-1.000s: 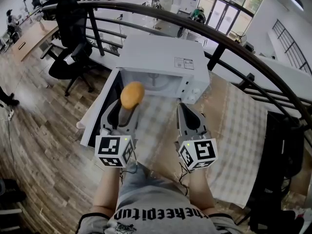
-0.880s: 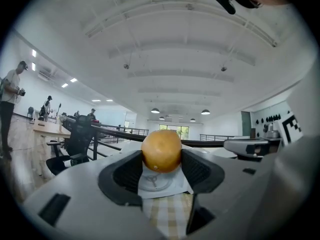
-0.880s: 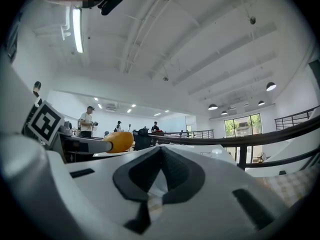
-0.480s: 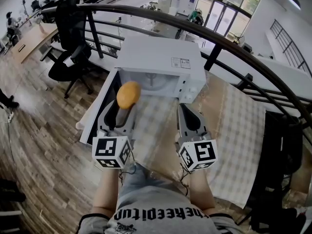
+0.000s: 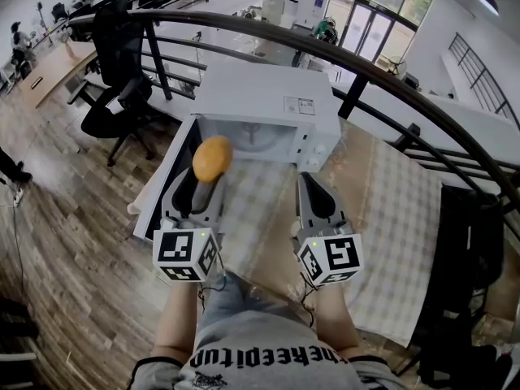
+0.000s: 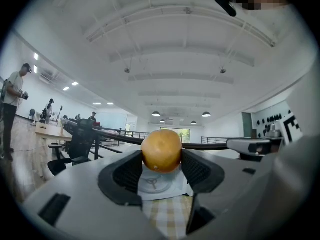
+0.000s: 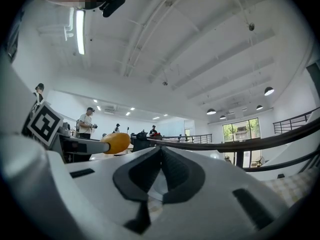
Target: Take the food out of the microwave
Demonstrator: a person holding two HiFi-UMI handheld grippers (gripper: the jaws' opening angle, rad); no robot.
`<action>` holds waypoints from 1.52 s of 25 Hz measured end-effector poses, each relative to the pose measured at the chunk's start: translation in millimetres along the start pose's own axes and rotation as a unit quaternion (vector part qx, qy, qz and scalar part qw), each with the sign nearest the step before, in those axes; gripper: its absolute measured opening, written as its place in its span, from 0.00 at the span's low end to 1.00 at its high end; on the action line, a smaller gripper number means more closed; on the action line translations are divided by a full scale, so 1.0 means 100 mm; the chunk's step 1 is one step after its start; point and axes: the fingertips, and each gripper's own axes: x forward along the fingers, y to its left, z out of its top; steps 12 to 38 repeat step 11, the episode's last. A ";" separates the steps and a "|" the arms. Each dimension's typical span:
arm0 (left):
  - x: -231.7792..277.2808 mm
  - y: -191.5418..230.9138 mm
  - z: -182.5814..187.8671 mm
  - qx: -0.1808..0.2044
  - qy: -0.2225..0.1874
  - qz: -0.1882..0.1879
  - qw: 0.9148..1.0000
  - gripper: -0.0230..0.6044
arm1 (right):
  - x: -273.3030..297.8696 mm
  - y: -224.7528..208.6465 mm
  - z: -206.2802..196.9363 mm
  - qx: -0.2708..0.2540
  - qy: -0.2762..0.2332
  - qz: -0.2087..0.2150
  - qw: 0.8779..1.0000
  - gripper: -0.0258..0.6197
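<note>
Left gripper (image 5: 209, 177): fingers pinching an orange (image 5: 212, 158) between the pads, held level. The orange was outside the cavity, in the air just near of the microwave (image 5: 268, 96) opening, above the checked cloth (image 5: 390, 218) on the counter. Microwave door (image 5: 158, 193) hung open to the left. Glass turntable (image 6: 152, 181) sat bare inside. Right gripper (image 5: 309, 184): fingers pressed together, nothing between them, just right of the left one, pointing at the microwave's control side.

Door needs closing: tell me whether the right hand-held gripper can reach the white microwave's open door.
Probably not directly: the left hand-held gripper, holding the round orange fruit, stands between the right hand-held gripper and the door.
</note>
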 end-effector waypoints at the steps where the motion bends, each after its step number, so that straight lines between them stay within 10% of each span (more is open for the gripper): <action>1: 0.00 0.00 0.00 0.000 -0.001 0.001 1.000 0.42 | 0.00 0.00 0.00 0.000 -0.001 -0.001 1.000 0.05; 38: -0.04 -0.01 0.01 -0.004 -0.008 0.003 1.000 0.42 | -0.05 -0.03 0.02 0.000 -0.004 -0.004 1.000 0.05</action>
